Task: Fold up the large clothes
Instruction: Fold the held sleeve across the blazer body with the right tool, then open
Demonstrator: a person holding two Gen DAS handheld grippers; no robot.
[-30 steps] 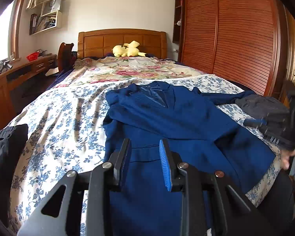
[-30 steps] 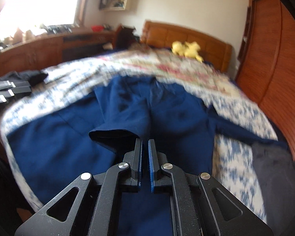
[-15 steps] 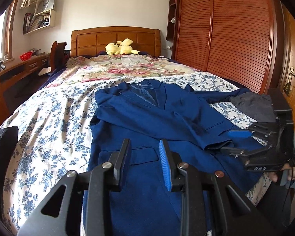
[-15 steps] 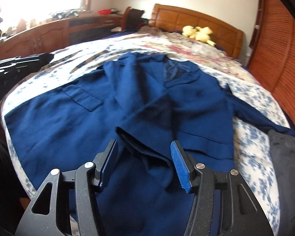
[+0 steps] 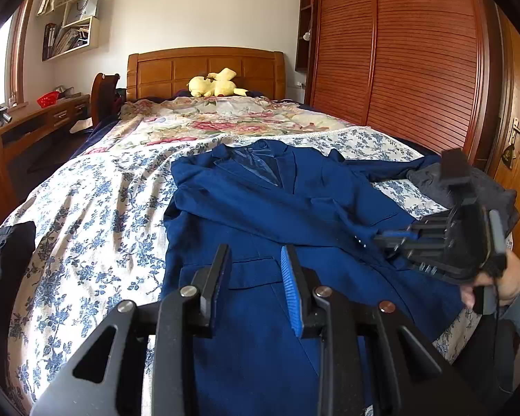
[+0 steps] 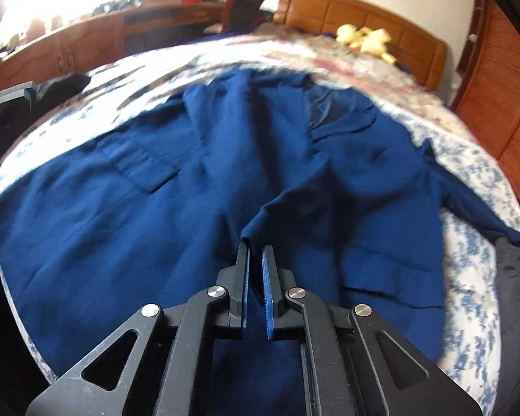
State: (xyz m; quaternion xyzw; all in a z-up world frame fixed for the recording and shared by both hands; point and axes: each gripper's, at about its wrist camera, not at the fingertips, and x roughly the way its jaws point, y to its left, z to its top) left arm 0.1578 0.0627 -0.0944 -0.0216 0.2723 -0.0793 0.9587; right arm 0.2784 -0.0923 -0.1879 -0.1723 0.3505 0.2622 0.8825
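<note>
Item: navy blue cloth suit jacket [image 5: 260, 208], hem cut off beneath my spread left gripper [image 5: 256, 277]; sleeve cuff [image 6: 260, 218] apparently nipped by my nearly closed right gripper [image 6: 255, 267], contact blurred.

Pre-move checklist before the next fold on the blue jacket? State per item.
1. Right gripper on the folded sleeve cuff: cannot tell; jaws nearly closed at the cuff edge, view blurred.
2. Left gripper free: ok; jaws open, nothing between them.
3. One sleeve laid across the blue jacket front: ok.
4. Other sleeve folded in: not ok; it trails toward the dark garment.
5. Jacket fully on the bed: cannot tell; hem hidden behind the left gripper.
</note>
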